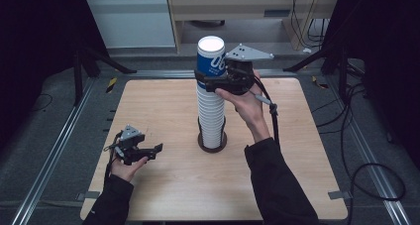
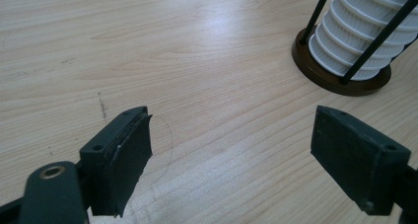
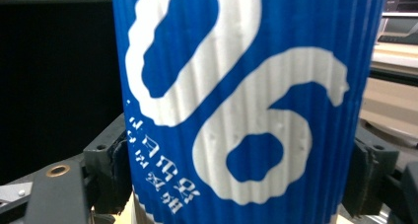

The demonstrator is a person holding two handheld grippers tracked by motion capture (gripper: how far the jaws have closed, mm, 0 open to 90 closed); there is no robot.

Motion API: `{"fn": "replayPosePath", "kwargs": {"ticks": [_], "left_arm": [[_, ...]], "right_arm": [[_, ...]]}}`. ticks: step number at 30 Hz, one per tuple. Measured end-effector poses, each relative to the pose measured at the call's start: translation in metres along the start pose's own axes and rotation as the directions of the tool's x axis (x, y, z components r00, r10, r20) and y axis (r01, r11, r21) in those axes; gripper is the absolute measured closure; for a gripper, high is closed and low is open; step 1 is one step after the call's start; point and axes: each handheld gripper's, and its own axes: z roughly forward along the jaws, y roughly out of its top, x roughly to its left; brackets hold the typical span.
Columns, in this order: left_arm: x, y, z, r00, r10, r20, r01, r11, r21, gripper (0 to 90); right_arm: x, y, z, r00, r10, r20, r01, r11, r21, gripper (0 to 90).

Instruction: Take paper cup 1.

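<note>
A tall stack of white ribbed cups [image 1: 211,116] stands upside down in a holder with a round brown base [image 1: 221,144] at the table's middle. On top sits a blue cup [image 1: 210,59] with white lettering. My right gripper [image 1: 210,81] is shut on the blue cup [image 3: 246,100], with its pads [image 3: 111,169] pressed against both sides near the cup's lower edge. My left gripper [image 1: 153,152] is held low over the table's front left, open, with nothing between its jaws. In the left gripper view, my left gripper [image 2: 236,155] faces bare wood, with the stack [image 2: 360,31] and base [image 2: 340,83] at upper right.
The wooden table [image 1: 163,111] has bare room to the left, right and front of the stack. Thin black rods [image 2: 318,12] rise from the base around the cups. Metal rails, cables and dark floor surround the table; cabinets stand behind it.
</note>
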Motion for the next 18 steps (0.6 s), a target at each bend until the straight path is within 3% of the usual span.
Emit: {"fn": "replayPosePath", "kwargs": {"ticks": [18], "left_arm": [[0.000,0.000,-0.001,1.0000,-0.003,0.000,0.003,1.0000,-0.002,15.2]], "right_arm": [[-0.003,0.041,-0.009,0.9997,-0.022,0.007,0.023,0.998,-0.053,18.9]]}}
